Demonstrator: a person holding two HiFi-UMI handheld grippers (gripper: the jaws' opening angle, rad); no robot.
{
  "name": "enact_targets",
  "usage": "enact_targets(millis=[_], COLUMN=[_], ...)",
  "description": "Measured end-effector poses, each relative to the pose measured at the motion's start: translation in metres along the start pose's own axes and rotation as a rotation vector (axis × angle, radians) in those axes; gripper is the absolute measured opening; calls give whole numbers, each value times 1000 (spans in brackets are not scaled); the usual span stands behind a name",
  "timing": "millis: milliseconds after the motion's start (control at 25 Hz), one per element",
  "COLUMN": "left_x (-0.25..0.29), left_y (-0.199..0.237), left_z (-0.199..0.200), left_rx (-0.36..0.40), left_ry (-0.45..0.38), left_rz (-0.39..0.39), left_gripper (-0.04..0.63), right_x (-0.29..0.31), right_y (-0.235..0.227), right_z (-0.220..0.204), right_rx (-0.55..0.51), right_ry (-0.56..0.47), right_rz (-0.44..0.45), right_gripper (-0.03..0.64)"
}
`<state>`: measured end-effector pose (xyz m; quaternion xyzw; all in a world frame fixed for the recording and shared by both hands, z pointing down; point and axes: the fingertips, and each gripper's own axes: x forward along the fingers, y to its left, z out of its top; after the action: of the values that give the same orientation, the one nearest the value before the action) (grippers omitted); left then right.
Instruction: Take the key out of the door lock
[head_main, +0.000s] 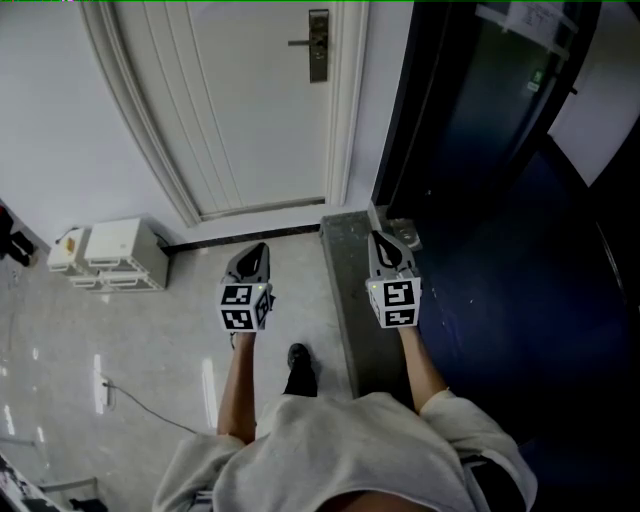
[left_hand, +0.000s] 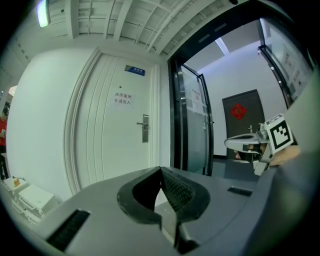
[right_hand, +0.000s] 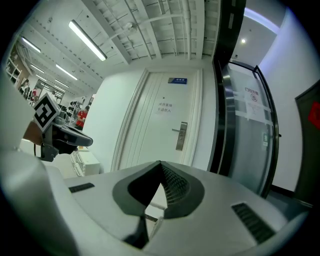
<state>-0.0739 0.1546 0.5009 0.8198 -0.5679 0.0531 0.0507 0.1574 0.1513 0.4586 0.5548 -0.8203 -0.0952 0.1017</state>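
left gripper (head_main: 258, 247): lower centre of head view, jaws pressed together at the tips, nothing between.
right gripper (head_main: 378, 237): just right of it, over the grey threshold strip (head_main: 345, 290), jaws closed tight, empty.
door (head_main: 250, 100): white, shut, upper centre, well apart from the 2 grippers.
lock plate (head_main: 318, 45): metal, top centre, at door's right edge, lever handle (head_main: 298, 43) pointing left.
key: too small to tell at the lock plate.
white boxes (head_main: 120, 255): left, on floor against wall.
glass door (head_main: 480, 120): dark, upper right.

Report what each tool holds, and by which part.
Nothing is held. The left tool and the right tool are both shut with nothing between the jaws, well short of the door lock.
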Motion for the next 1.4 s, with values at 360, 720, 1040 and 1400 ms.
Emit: enact_targets(millis=[360, 720, 1040, 1400], left_x=[104, 185, 229, 276], left_y=[105, 184, 201, 208], left_z=[38, 56, 54, 51], left_rx=[-4, -1, 2, 6], left_ry=[-16, -14, 6, 23], left_rz=[-4, -19, -49, -65], left_gripper=[18, 18, 18, 18], right_x=[149, 258, 296, 333], right_y=[0, 3, -11, -29], right_z=[32, 39, 25, 14], right_rx=[-23, -24, -14, -9], right_ry=[-3, 12, 44, 47], right_rz=[3, -12, -37, -42], right_gripper=[21, 23, 21, 21])
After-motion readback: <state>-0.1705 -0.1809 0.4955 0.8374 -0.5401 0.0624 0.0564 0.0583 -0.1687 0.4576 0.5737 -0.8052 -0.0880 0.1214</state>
